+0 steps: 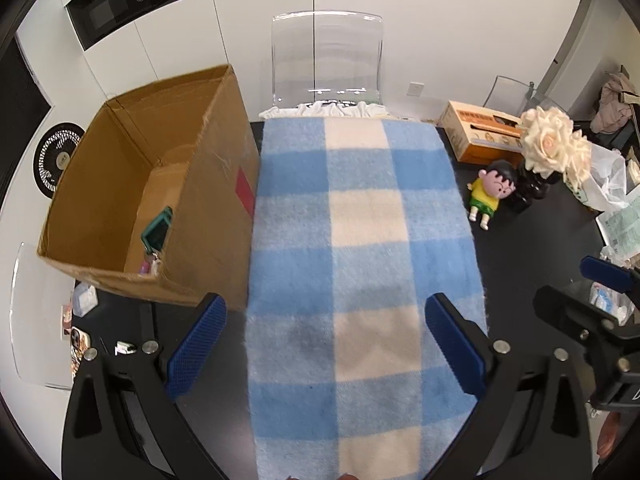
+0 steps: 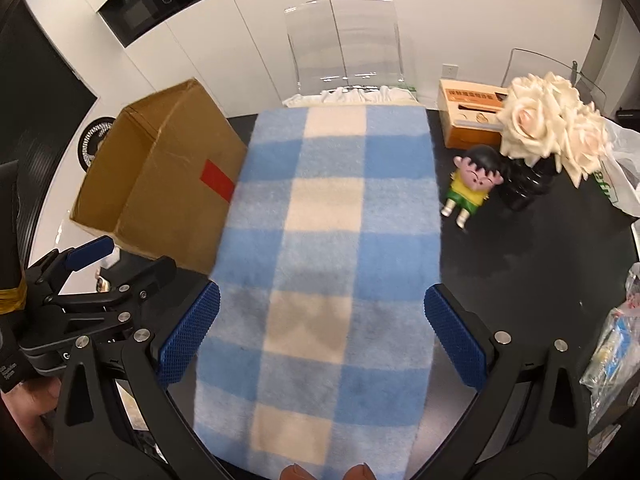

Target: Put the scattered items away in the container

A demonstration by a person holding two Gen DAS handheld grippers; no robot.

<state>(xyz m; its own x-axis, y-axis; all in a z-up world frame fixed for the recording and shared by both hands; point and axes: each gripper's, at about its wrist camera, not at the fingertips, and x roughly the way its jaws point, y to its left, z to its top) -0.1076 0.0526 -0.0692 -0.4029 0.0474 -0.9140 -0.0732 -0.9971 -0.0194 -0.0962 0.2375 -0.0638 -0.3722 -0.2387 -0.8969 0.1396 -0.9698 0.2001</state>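
Note:
An open brown cardboard box [image 1: 192, 184] stands on the black table left of a blue-and-cream checked cloth [image 1: 360, 240]. Inside the box lie a teal case [image 1: 157, 230] and a small pink item [image 1: 145, 267]. The box also shows in the right wrist view [image 2: 160, 184], as does the cloth [image 2: 328, 240]. A small doll in a yellow shirt [image 1: 490, 192] lies right of the cloth; the right wrist view shows it too [image 2: 470, 184]. My left gripper [image 1: 326, 340] is open and empty above the cloth's near part. My right gripper [image 2: 322, 332] is open and empty, also above the cloth.
Cream roses in a black vase [image 2: 536, 148] stand by the doll. An orange carton [image 1: 480, 136] sits at the back right. Plastic bags and papers [image 2: 616, 340] crowd the right edge. Small clutter [image 1: 82, 320] lies at the near left. A clear chair [image 1: 326, 60] stands behind the table.

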